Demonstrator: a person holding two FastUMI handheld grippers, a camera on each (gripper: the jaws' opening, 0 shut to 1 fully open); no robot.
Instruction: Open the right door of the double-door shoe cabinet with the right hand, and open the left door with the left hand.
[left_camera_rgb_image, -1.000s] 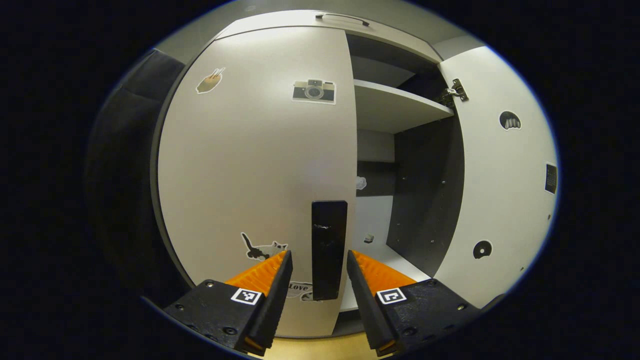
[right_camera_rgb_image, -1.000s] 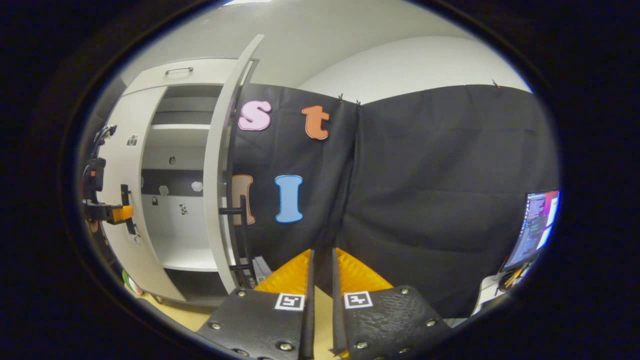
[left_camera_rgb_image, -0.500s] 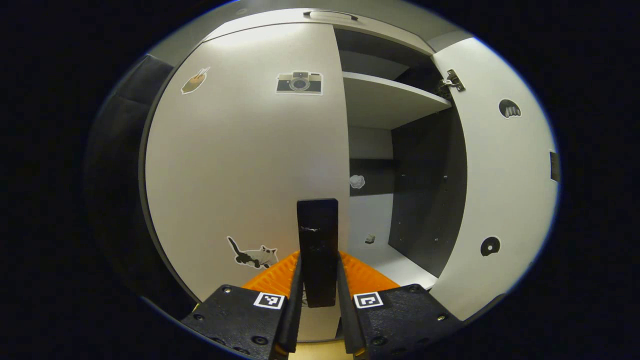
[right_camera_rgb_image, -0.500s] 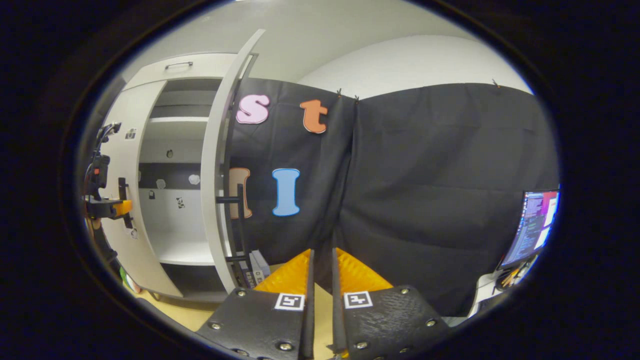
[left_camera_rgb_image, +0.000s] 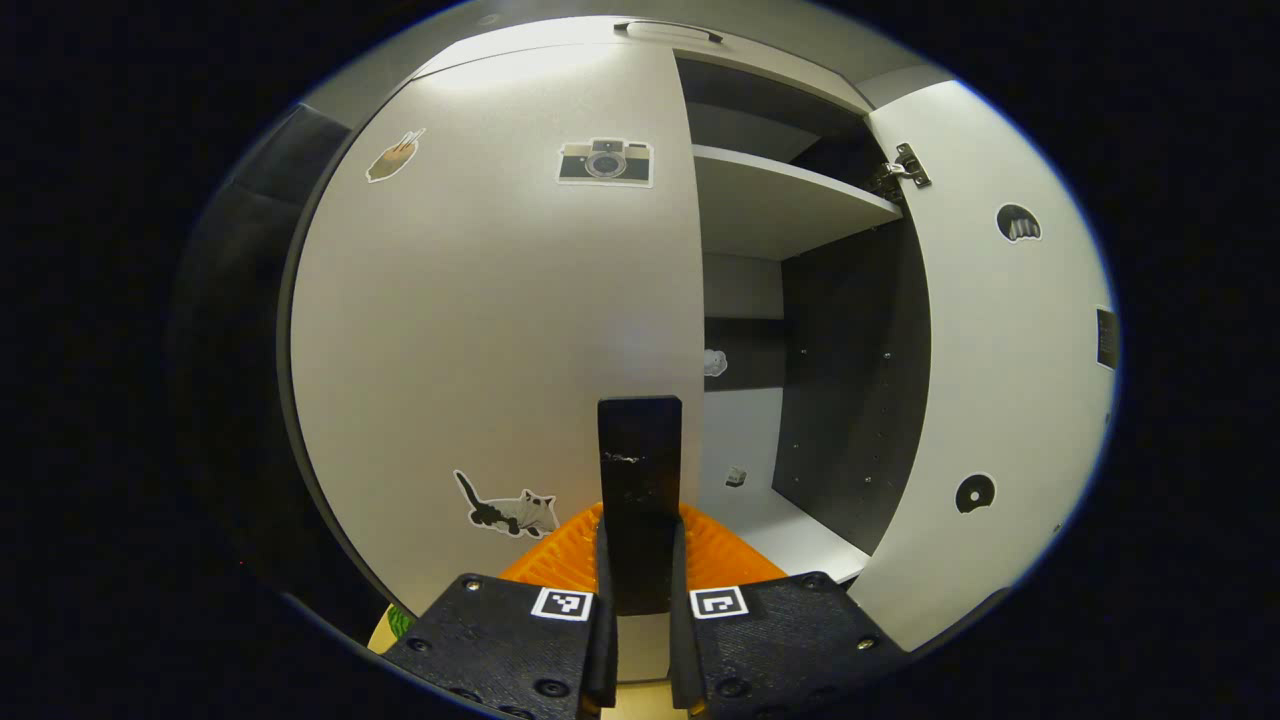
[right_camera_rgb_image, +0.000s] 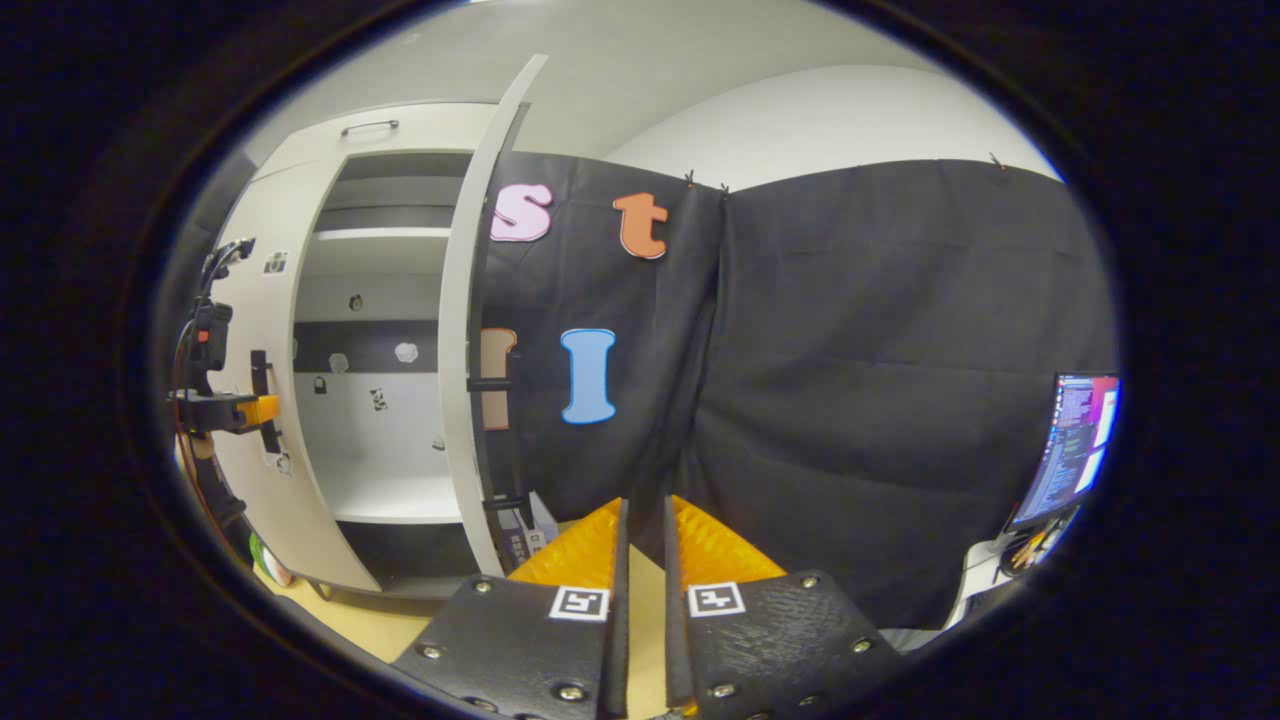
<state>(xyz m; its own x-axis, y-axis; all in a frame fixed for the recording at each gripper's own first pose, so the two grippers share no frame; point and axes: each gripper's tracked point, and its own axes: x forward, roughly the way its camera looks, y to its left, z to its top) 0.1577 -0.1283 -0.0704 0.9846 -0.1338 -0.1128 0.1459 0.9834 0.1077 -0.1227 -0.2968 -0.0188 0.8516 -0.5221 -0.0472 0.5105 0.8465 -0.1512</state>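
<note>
Both fingers of the left gripper (left_camera_rgb_image: 640, 560) now press the black handle (left_camera_rgb_image: 640, 470) on the closed left door (left_camera_rgb_image: 480, 330); a second ago they stood apart around it. The right door (left_camera_rgb_image: 1000, 350) hangs wide open, and the right gripper (right_camera_rgb_image: 640, 560), nearly closed on nothing, faces the booth's cloth.

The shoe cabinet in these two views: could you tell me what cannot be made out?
- Left gripper view: the left door hides the compartment behind it.
- Left gripper view: the left gripper covers the handle's lower end.
- Right gripper view: stickers on the back panel are too small to identify.
</note>
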